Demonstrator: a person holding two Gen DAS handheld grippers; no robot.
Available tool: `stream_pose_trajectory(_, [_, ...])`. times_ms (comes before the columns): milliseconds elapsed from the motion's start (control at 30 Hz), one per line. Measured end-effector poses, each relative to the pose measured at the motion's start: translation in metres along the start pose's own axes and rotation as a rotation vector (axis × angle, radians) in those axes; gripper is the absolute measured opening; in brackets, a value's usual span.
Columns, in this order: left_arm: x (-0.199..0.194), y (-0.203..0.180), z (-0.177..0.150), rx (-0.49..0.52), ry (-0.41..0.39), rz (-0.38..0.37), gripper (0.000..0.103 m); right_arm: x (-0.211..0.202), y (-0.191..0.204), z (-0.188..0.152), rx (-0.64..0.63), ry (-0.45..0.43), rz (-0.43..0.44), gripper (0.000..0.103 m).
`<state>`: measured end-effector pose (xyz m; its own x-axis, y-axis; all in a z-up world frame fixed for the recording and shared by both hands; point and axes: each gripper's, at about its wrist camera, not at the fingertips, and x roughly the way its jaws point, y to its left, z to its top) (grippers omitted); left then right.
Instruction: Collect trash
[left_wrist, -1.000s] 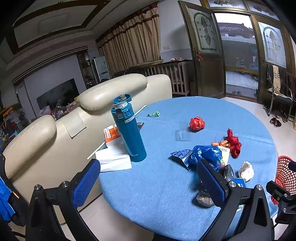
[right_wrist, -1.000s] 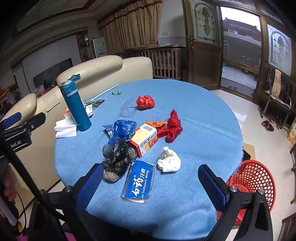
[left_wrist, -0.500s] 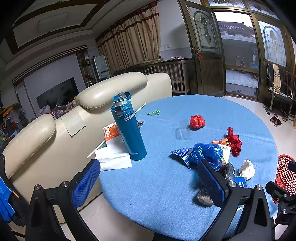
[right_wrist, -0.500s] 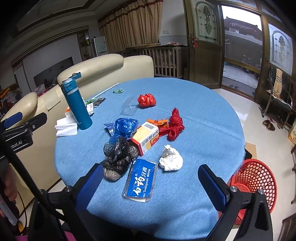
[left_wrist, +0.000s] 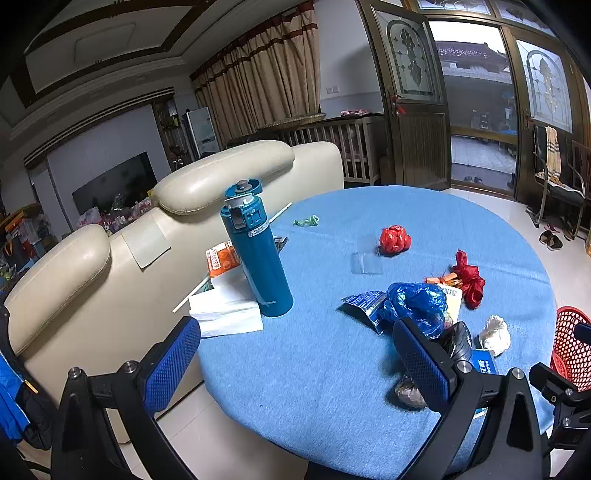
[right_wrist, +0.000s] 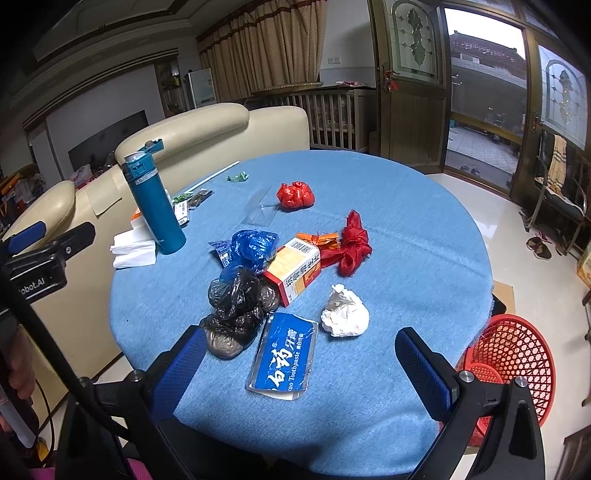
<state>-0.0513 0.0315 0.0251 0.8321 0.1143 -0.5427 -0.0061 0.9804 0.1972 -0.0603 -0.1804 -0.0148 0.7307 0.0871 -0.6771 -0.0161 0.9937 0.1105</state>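
Left wrist view: left gripper (left_wrist: 295, 356) jaws wide apart, empty, at bottom, teal flask (left_wrist: 257, 251) left of centre, blue bag (left_wrist: 417, 304) right; right wrist view: right gripper (right_wrist: 301, 367) spread, empty, toothpaste box (right_wrist: 284, 356) lower centre, crumpled tissue (right_wrist: 345, 312) beside, red basket (right_wrist: 513, 363) lower right.

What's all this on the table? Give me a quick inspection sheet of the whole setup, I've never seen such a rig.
Surface: round table, blue cloth.
Job's things: white paper wad, flattened toothpaste box, black bags, blue bag, orange-white carton, red cloth, red crumpled bag; red basket beside the table.
Clutter: teal bottle, upright; white tissues.
Grippers: left gripper and right gripper open, empty.
Cables: nothing seen.
Surroundings: cream sofa, glass doors.
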Motion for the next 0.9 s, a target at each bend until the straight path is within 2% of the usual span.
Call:
stream_pose_trajectory(300, [0.003, 0.000, -0.002, 0.000, 0.007, -0.001, 0.103, 0.003, 0.000, -0.001, -0.009, 0.017, -0.008, 0.103])
stream_pose_trajectory(567, [0.005, 0.000, -0.002, 0.001, 0.015, -0.001, 0.103, 0.006, 0.001, -0.003, -0.031, -0.009, -0.022, 0.103])
stream_pose_trajectory(900, [0.009, 0.001, -0.003, 0.000, 0.029, -0.003, 0.103, 0.011, 0.001, -0.003, -0.041, 0.025, -0.034, 0.103])
